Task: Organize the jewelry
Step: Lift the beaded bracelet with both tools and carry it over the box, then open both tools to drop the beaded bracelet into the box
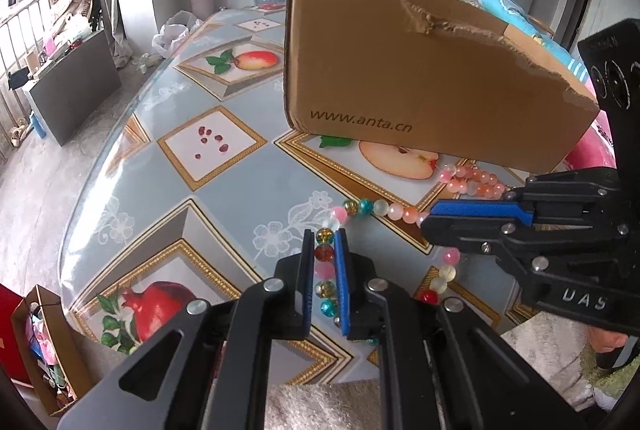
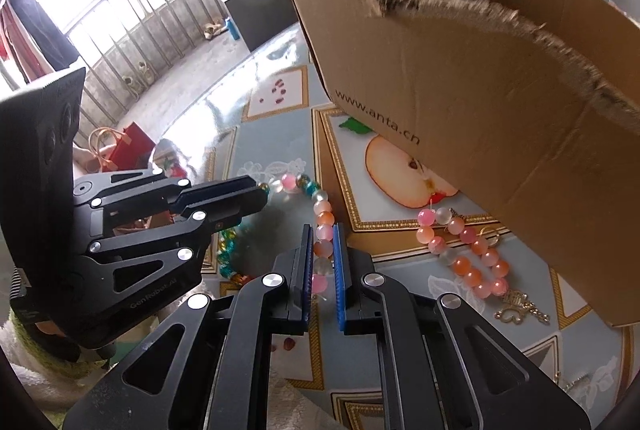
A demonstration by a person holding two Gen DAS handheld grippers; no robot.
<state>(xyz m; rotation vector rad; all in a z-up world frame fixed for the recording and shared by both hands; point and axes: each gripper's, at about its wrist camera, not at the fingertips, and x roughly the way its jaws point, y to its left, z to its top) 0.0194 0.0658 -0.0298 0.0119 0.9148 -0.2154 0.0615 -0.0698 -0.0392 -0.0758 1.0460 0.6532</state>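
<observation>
A string of beads (image 1: 394, 210) lies over the fruit-print table and runs from multicoloured beads into pink and orange ones. My left gripper (image 1: 324, 234) is shut on its multicoloured end, with yellow, red and pink beads pinched between the blue pads. My right gripper (image 2: 322, 230) is shut on the pink and orange stretch (image 2: 325, 218). The two grippers sit close together, with the left gripper (image 2: 264, 194) coming in from the left and the right gripper (image 1: 426, 220) from the right. The rest of the strand (image 2: 229, 250) trails below the left gripper.
A torn cardboard box (image 1: 420, 69) printed www.anta.cn stands just behind the beads, open at the top. A second loop of pink beads (image 2: 468, 254) and a gold charm chain (image 2: 520, 312) lie against the box's base. The table's glass edge (image 1: 92, 165) curves away on the left.
</observation>
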